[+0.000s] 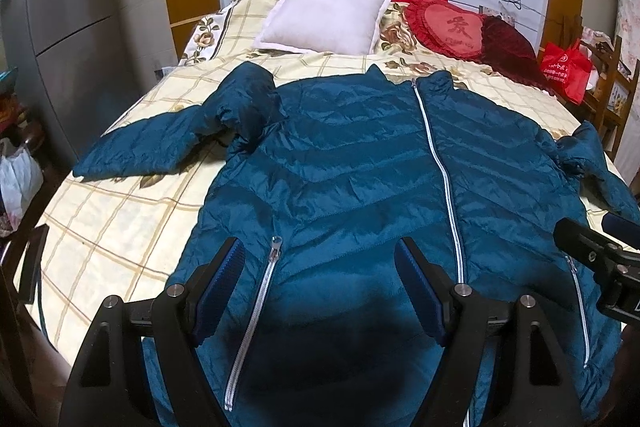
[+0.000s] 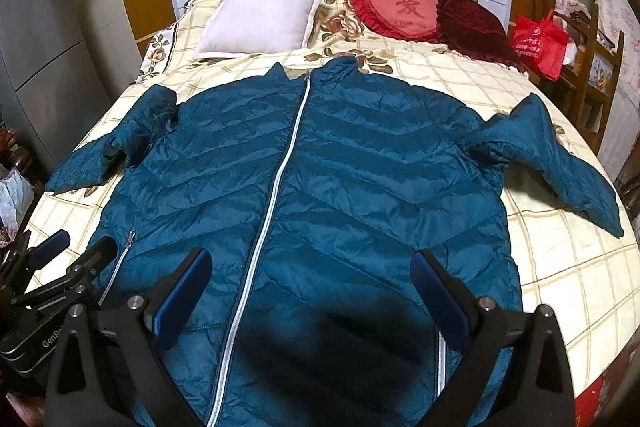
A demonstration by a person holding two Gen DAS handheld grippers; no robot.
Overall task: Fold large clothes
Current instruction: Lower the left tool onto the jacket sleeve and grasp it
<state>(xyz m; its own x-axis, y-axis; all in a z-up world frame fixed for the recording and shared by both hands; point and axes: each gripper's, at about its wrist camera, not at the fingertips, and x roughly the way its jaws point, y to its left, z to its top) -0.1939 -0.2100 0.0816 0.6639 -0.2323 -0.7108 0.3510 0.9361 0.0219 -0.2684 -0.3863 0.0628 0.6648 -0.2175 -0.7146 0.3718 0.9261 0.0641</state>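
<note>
A teal quilted jacket (image 1: 360,163) (image 2: 320,167) lies face up and zipped on the bed, collar toward the pillows. Its left sleeve (image 1: 140,147) (image 2: 100,155) and right sleeve (image 2: 560,163) spread out to the sides. My left gripper (image 1: 320,259) hovers open above the hem, left of the white centre zipper (image 1: 440,171), near a pocket zipper (image 1: 256,307). My right gripper (image 2: 312,271) hovers open above the hem, just right of the centre zipper (image 2: 280,179). Nothing is between either pair of fingers. Each gripper shows at the edge of the other's view: the right gripper (image 1: 600,251), the left gripper (image 2: 68,255).
The bed (image 1: 120,235) (image 2: 560,267) has a cream checked cover. A white pillow (image 1: 328,15), a red heart cushion (image 1: 452,27) and a dark red cushion (image 2: 476,23) lie at its head. A grey fridge (image 1: 60,27) stands left, a red bag (image 1: 566,67) on a wooden rack right.
</note>
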